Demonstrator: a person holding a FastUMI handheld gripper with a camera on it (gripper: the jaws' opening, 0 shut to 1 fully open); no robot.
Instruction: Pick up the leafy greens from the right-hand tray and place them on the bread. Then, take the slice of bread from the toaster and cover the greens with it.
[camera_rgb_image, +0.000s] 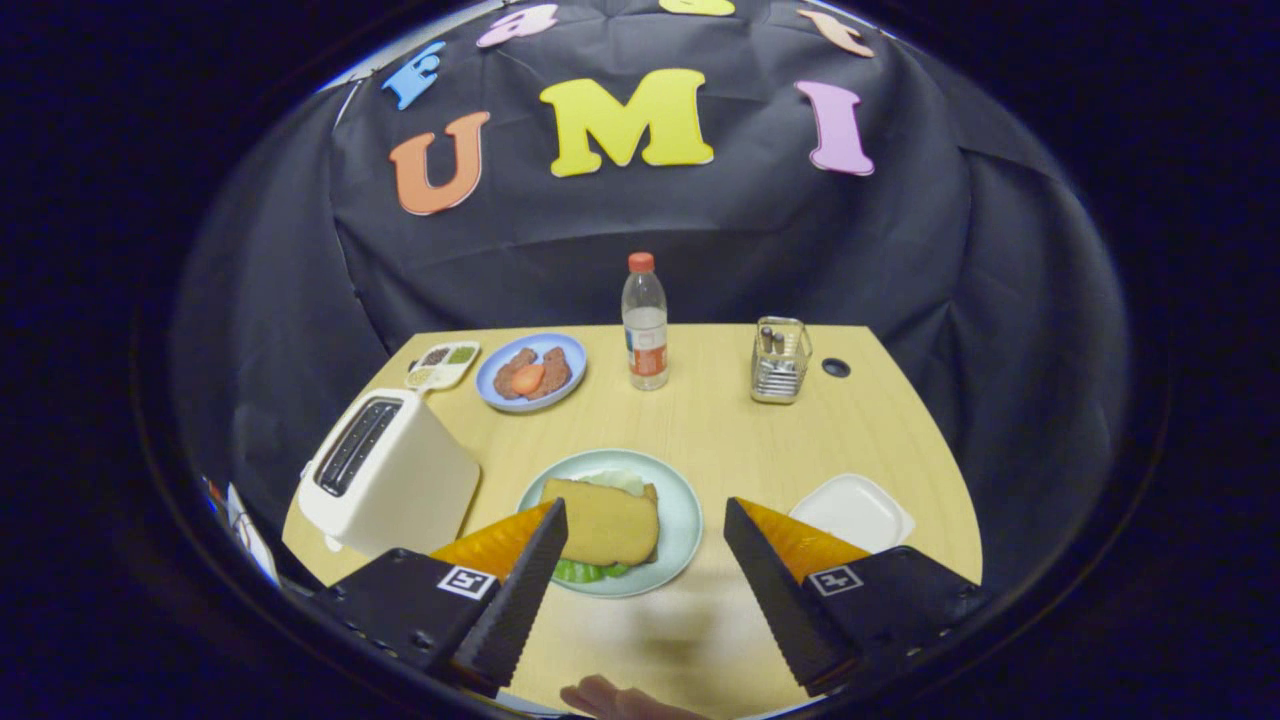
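A pale green plate (682, 510) sits just ahead of my fingers, nearer the left one. On it lies a slice of bread (603, 522) on top of leafy greens (585, 571), whose edges stick out at the near and far sides. My gripper (645, 520) is open and holds nothing; its left fingertip overlaps the plate's rim. The white toaster (388, 474) stands to the left of the plate, slots up, with no bread showing. The white square tray (853, 512) to the right, beyond the right finger, is bare.
At the back of the wooden table (720, 420) stand a water bottle (645, 322), a wire holder with utensils (780, 362), a blue plate of food (530, 372) and a small sauce dish (443, 364). A hand (620, 700) shows at the near edge.
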